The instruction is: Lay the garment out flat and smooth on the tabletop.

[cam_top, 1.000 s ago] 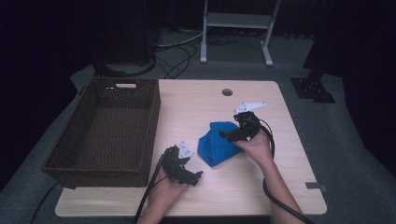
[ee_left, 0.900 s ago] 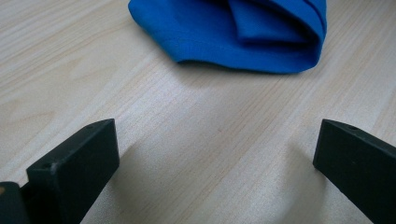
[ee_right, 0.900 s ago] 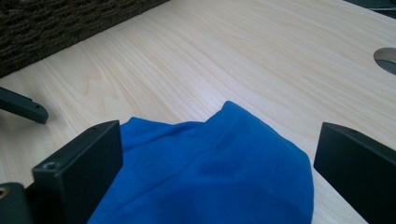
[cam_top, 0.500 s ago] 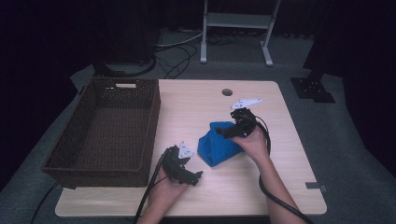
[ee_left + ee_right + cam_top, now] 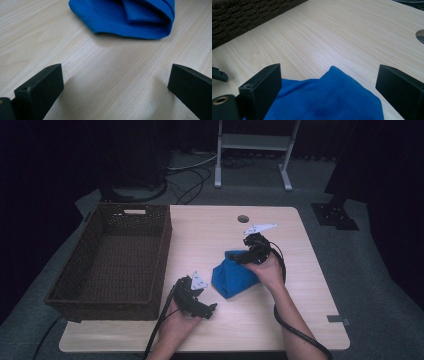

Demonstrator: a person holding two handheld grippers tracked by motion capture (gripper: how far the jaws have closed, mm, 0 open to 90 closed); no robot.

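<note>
The right gripper (image 5: 246, 256) sits at the far corner of the blue cloth (image 5: 234, 276), its jaws spread wide but just now drawing a little closer, with a peak of the cloth (image 5: 332, 100) rising between them and neither pad pressing on it. The right gripper view gives that detail; the high view cannot, since from above the jaws merge into a dark lump against the cloth. The left gripper (image 5: 210, 309) rests low near the table's (image 5: 210, 232) front edge, jaws wide apart and empty, bare wood between them in its own view, and the cloth's (image 5: 125, 18) folded hem lies just ahead, apart from the tips. The cloth is bunched in a heap around the middle of the table, a bit toward the right edge. The high view alone takes in the whole wicker basket (image 5: 117, 260) standing along the table's left edge; the right gripper view catches a strip of its woven wall (image 5: 249, 15) and the round hole (image 5: 420, 35) near the far edge
</note>
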